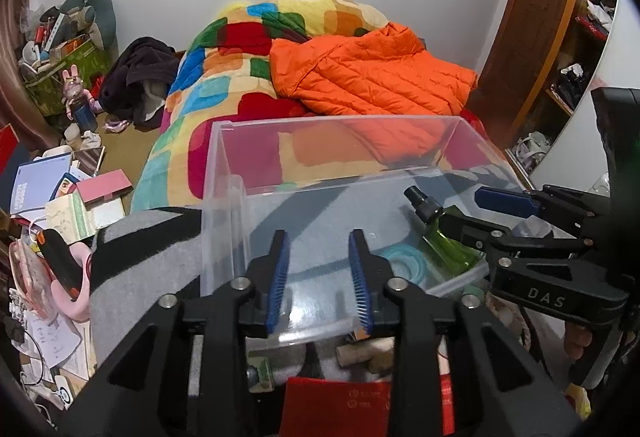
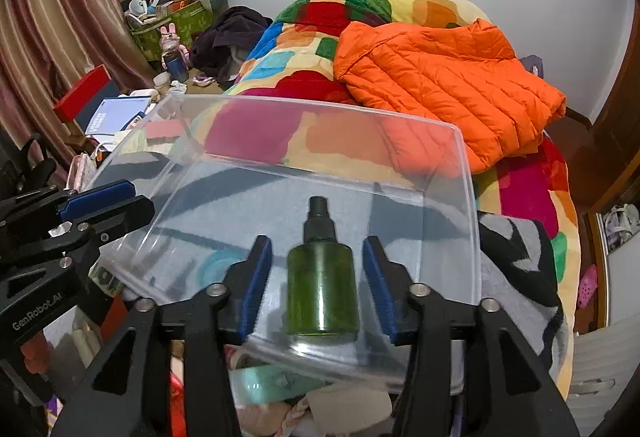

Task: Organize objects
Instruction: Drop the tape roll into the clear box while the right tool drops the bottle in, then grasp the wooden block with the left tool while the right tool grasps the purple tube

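Note:
A clear plastic box (image 2: 468, 197) rests on a grey and black blanket (image 2: 516, 261) at the foot of the bed. Inside it lies a green spray bottle (image 2: 322, 289) with a black cap, pointing away from me. My right gripper (image 2: 317, 241) is open and straddles the bottle, with a gap between each blue pad and the glass. In the left wrist view the same bottle (image 1: 444, 249) lies at the box's right side with the right gripper (image 1: 460, 209) over it. My left gripper (image 1: 318, 237) is open at the box's (image 1: 336, 121) near wall, with nothing between its fingers. A teal ring (image 1: 404, 261) shows through the box.
An orange puffer jacket (image 1: 372, 73) lies on a colourful quilt (image 1: 224, 77) beyond the box. Books and papers (image 1: 60, 193) crowd the left side. A red packet (image 1: 340, 409) and small odds lie below the box's near edge. A wooden wardrobe (image 1: 540, 17) stands at the right.

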Motion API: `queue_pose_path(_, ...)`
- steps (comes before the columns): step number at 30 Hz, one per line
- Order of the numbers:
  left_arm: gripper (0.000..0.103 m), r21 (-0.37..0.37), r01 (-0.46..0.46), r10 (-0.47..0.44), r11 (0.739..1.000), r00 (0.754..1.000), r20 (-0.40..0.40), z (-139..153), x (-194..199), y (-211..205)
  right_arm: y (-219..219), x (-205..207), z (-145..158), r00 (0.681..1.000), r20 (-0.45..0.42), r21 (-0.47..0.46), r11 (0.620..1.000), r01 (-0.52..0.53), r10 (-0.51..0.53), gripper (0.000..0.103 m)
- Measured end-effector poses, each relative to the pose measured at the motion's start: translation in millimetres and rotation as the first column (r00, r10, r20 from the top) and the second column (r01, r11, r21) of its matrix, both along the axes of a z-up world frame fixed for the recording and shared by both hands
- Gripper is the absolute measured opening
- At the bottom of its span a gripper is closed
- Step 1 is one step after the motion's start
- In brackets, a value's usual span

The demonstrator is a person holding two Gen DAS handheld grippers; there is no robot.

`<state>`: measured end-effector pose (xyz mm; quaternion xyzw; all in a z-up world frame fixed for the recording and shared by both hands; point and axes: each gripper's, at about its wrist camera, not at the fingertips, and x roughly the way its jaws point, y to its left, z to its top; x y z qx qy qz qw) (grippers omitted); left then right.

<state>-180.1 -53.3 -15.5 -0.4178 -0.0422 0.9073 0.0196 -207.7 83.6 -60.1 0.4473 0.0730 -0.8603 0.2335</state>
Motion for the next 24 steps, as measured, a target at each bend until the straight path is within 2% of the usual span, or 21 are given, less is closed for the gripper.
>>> queue_pose_path(4,0.045,-0.016,-0.004,0.004,1.0,0.999,-0.038,13,12,2,6,11,13,0.999,-0.042,0.002,1.0,-0.003,0.003,0.052)
queue_pose_path(6,0.055,-0.025,-0.005,0.003,1.0,0.998,-0.058,20,20,4,12,18,22,0.998,-0.069,0.0,1.0,-0.005,0.005,0.053)
queue_pose_path(8,0.06,-0.036,-0.003,0.0,0.999,0.997,-0.081,28,28,6,19,24,29,0.996,-0.089,-0.009,1.0,-0.001,0.0,0.058)
queue_pose_path(12,0.07,-0.037,0.001,-0.005,0.999,0.994,-0.111,37,44,12,37,34,41,0.994,-0.111,-0.04,0.999,0.013,-0.018,0.06)
queue_pose_path(19,0.07,-0.02,0.005,-0.006,1.0,0.996,-0.09,27,62,21,78,46,39,0.987,-0.138,-0.032,0.996,0.083,-0.086,0.061)
queue_pose_path(24,0.07,-0.003,0.017,-0.017,1.0,0.999,-0.047,7,69,28,112,47,20,0.984,-0.097,-0.023,0.989,0.146,-0.147,0.061)
